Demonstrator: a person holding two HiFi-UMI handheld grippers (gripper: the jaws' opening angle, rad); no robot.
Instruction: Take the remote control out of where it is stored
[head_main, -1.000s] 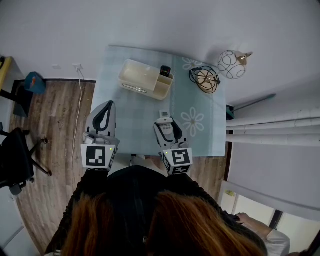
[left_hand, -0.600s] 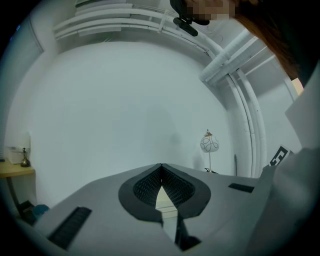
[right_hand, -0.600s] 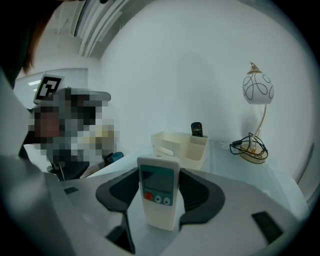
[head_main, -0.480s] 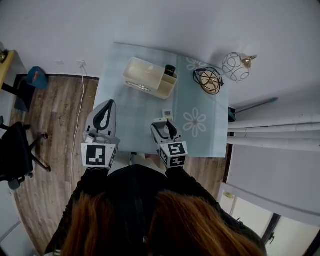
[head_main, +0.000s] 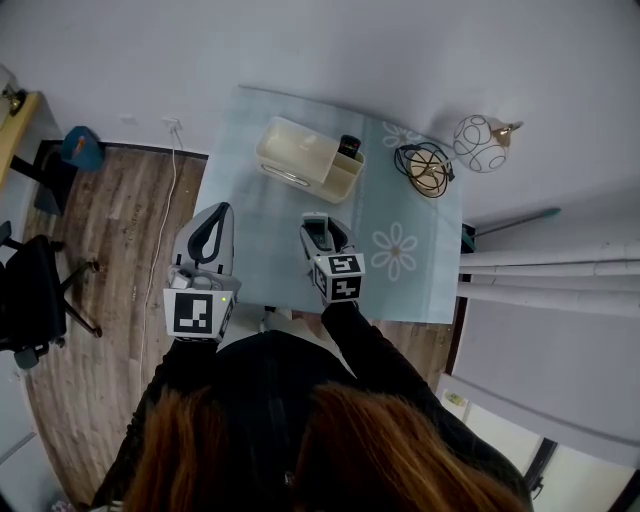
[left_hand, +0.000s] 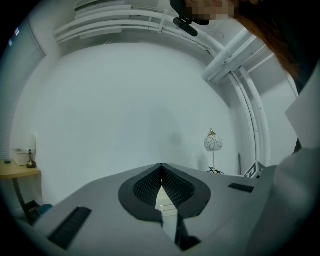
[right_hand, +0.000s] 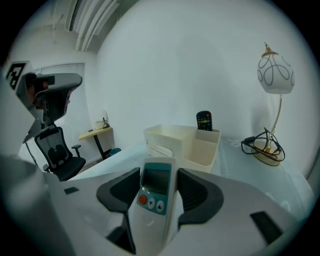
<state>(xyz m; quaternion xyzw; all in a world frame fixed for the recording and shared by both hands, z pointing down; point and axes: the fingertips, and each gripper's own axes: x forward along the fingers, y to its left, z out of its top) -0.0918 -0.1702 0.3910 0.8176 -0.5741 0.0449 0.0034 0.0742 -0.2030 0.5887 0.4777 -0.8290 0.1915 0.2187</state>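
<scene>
A cream organizer box (head_main: 298, 152) (right_hand: 175, 137) stands at the back of the pale blue table (head_main: 262, 240). A black remote (head_main: 349, 147) (right_hand: 204, 120) stands upright in its right compartment. My right gripper (head_main: 318, 228) (right_hand: 159, 176) hangs over the table in front of the box. It is shut on a white remote with a small screen (head_main: 318, 239) (right_hand: 152, 200), which lies lengthwise between the pads. Its jaws have just closed slightly further on that remote. My left gripper (head_main: 213, 212) (left_hand: 161, 172) is shut and holds nothing, level at the table's left edge.
A globe lamp (head_main: 478, 138) (right_hand: 275, 75) and a round wire stand with a cable (head_main: 425, 165) (right_hand: 262, 150) occupy the back right corner. A black office chair (head_main: 30, 300) stands on the wood floor at the left. The person's body fills the lower head view.
My right gripper has moved forward and down over the table with the white remote in it, nearer the box. The left gripper has stayed in place.
</scene>
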